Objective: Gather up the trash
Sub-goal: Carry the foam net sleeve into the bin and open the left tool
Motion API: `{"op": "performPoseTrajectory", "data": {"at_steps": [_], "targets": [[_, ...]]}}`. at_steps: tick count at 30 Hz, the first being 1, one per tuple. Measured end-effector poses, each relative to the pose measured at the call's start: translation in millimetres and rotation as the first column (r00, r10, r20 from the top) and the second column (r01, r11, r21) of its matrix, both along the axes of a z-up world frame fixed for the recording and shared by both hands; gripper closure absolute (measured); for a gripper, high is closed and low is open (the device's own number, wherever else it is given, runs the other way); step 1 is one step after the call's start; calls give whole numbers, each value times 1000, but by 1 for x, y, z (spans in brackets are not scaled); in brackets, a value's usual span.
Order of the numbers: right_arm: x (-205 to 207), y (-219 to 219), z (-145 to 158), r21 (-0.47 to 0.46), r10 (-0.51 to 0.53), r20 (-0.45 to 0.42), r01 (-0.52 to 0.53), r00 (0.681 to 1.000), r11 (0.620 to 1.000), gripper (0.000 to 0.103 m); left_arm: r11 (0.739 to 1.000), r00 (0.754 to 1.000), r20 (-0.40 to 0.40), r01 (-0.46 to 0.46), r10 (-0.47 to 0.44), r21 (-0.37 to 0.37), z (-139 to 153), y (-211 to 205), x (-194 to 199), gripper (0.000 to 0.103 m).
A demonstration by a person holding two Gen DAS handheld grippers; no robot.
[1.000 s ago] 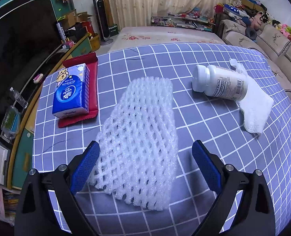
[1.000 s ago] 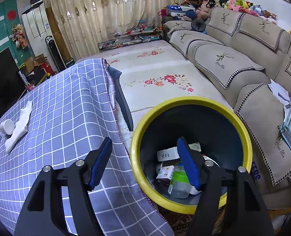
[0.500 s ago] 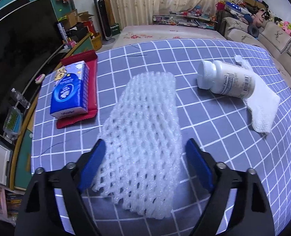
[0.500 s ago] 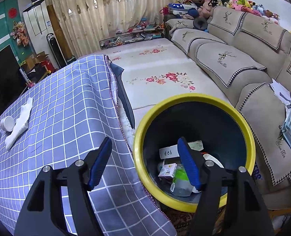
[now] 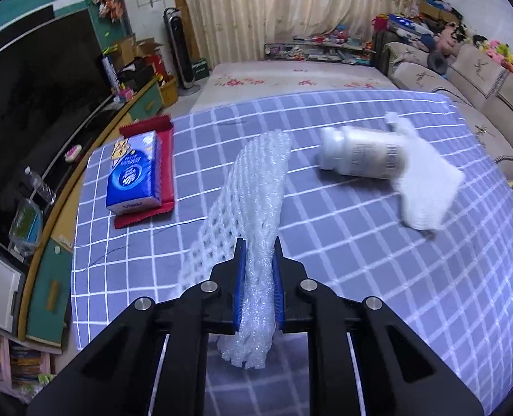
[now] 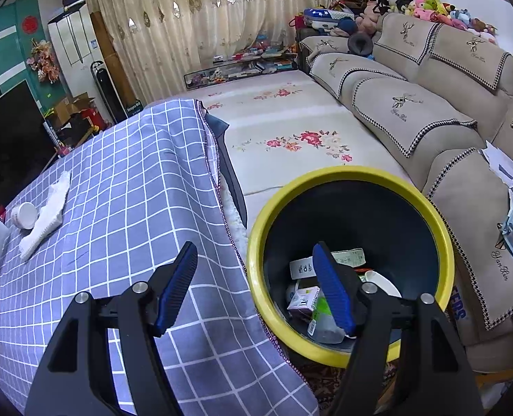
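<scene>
1. Checked blue-and-white tablecloth [image 5: 377, 242] fills the foreground, with a sofa and curtains behind — and trash is spread across it.
2. Left gripper [image 5: 258, 253] has just been closing, and its blue pads now pinch the white foam fruit net [image 5: 256, 201], bunched tight between them.
3. The net's long axis runs straight away from the jaws, its far end trailing toward the table's middle; the left edge looks slightly blurred, so how much rests on the cloth is hard to say.
4. Key relation — the yellow-rimmed trash bin [image 6: 346, 180] stands off the table's right edge, directly under the right gripper [image 6: 256, 260], whose jaws hang apart and empty.
5. So the net likely has to travel rightward across the table to reach it.
6. Waiting their turn: white pill bottle [image 5: 360, 154] lying on a crumpled tissue [image 5: 426, 187], tissue pack [image 5: 133, 173] on the left.
</scene>
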State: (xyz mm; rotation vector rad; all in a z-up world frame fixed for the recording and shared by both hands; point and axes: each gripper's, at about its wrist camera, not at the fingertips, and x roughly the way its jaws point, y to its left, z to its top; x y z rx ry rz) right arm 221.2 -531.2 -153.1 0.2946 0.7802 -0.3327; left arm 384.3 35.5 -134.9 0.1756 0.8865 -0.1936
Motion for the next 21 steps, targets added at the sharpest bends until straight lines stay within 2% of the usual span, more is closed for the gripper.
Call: {"op": "performPoseTrajectory", "data": {"at_steps": [6, 11, 15, 18, 21], "targets": [[-19, -7, 13, -5, -2, 35, 2, 999, 1000, 37, 993, 993, 33, 116, -115, -29, 33, -52, -50, 89], [-39, -20, 23, -15, -20, 59, 21, 998, 1000, 37, 966, 966, 54, 254, -252, -51, 54, -121, -88, 89], [-60, -37, 29, -24, -53, 80, 55, 995, 998, 37, 922, 925, 39, 380, -378, -73, 59, -191, -112, 89], [-75, -53, 30, -23, -82, 89, 84, 993, 996, 37, 874, 878, 28, 478, -477, -83, 57, -249, -125, 89], [-91, -71, 30, -17, -115, 94, 117, 989, 993, 37, 816, 821, 12, 569, -571, -98, 53, -310, -134, 89]]}}
